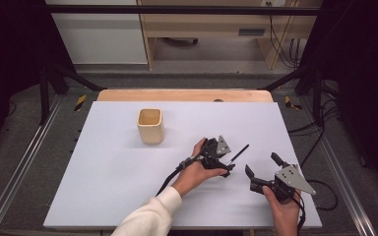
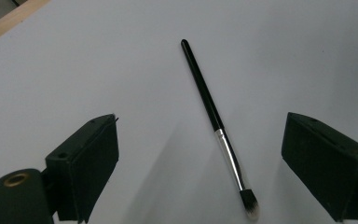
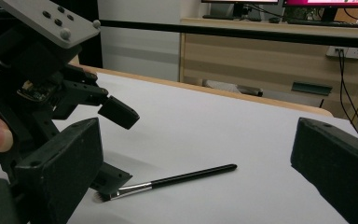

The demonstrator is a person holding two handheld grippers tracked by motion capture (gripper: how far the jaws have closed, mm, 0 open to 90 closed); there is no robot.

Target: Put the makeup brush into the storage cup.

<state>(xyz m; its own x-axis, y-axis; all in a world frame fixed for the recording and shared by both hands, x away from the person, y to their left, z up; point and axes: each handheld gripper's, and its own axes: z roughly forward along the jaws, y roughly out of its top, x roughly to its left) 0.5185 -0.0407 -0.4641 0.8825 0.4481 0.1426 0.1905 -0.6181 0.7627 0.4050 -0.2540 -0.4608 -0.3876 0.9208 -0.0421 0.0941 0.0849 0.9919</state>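
Brushes: one, a thin black-handled makeup brush (image 2: 213,119) with a silver ferrule and a short dark tuft, lying flat on the white table (image 1: 118,172), right of centre.
Cups: one, a cream square-sided cup (image 1: 150,126) standing upright, well apart from the brush toward the table's far left.
Grippers: two, one in each of the person's hands.
Left gripper (image 2: 200,158): held low over the brush with its jaws spread wide, one on each side of the ferrule and tuft; neither jaw touches the brush in its own view.
Right gripper (image 1: 262,169): near the table's right front, jaws wide apart and holding nothing, aimed toward the brush and the left gripper.
Brush lie: in the high view the handle end points away to the right, the tuft toward the left gripper.
Hands: two, the left in a white sleeve (image 1: 150,219).
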